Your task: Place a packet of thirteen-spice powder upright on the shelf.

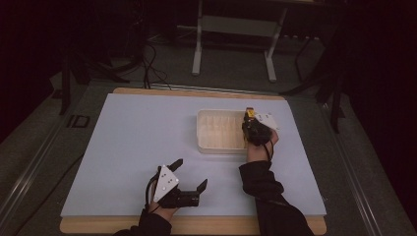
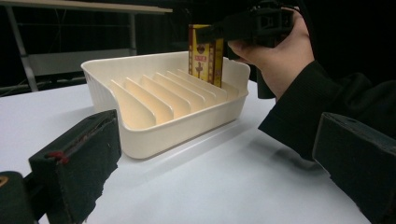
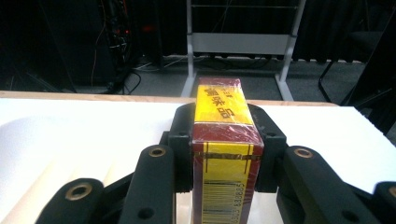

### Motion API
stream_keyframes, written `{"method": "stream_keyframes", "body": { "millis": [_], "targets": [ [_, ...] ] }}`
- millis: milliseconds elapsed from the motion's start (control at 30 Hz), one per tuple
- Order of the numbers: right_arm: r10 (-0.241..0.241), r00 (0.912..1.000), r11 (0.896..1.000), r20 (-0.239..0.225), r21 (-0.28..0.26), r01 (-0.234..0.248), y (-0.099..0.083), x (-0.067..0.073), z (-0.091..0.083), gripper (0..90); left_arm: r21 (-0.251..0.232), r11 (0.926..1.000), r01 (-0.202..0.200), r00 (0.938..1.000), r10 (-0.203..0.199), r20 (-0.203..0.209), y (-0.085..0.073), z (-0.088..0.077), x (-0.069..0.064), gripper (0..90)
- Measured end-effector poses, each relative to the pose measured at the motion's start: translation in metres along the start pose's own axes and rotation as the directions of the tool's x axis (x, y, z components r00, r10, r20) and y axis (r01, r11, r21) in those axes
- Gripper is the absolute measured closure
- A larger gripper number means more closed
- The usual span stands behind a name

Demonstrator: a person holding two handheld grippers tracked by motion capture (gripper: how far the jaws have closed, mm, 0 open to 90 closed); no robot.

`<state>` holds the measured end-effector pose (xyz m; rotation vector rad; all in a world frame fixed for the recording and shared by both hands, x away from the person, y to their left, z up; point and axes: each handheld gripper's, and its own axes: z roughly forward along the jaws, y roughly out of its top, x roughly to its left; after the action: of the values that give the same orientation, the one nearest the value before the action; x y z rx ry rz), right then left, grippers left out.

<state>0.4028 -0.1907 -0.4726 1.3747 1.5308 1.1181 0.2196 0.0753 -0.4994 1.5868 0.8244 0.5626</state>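
Note:
A yellow and dark red box (image 3: pixel 224 154) stands upright between the jaws of my right gripper (image 3: pixel 226 121), which is shut on it. In the left gripper view that box (image 2: pixel 205 53) hangs just over the far end slots of a cream slotted rack (image 2: pixel 140 135). From above, the right gripper (image 1: pixel 251 120) sits at the right end of the rack (image 1: pixel 216 145), the box (image 1: pixel 250 113) showing at its tip. My left gripper (image 1: pixel 189 174) rests near the front edge of the table, jaws wide apart and empty, pointing toward the rack.
A pale mat (image 1: pixel 133 142) covers the wooden table (image 1: pixel 196 225). Beyond the far edge stand a metal frame stand (image 1: pixel 236 44) and cables on a dark floor. A dark sleeve (image 1: pixel 268 196) reaches in from the bottom right.

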Motion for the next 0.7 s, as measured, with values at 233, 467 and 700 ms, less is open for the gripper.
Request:
{"method": "stream_keyframes", "body": {
  "millis": [233,467,700],
  "targets": [
    [0.003,1.0,1.0,-0.003,0.02,-0.003,-0.009,-0.002,0.001,67.3,0.001,1.0,-0.003,1.0,0.003,-0.003,0.0,0.0,0.0,1.9],
    [0.008,1.0,0.999,-0.002,0.036,-0.008,-0.018,-0.001,0.0,67.2,0.001,1.0,-0.004,1.0,0.004,-0.005,0.001,0.0,0.0,1.9],
    [-0.007,1.0,1.0,-0.003,0.03,0.008,-0.025,0.0,-0.007,67.1,0.002,1.0,-0.006,1.0,0.006,-0.004,0.001,0.0,-0.001,1.9]
  ]
}}
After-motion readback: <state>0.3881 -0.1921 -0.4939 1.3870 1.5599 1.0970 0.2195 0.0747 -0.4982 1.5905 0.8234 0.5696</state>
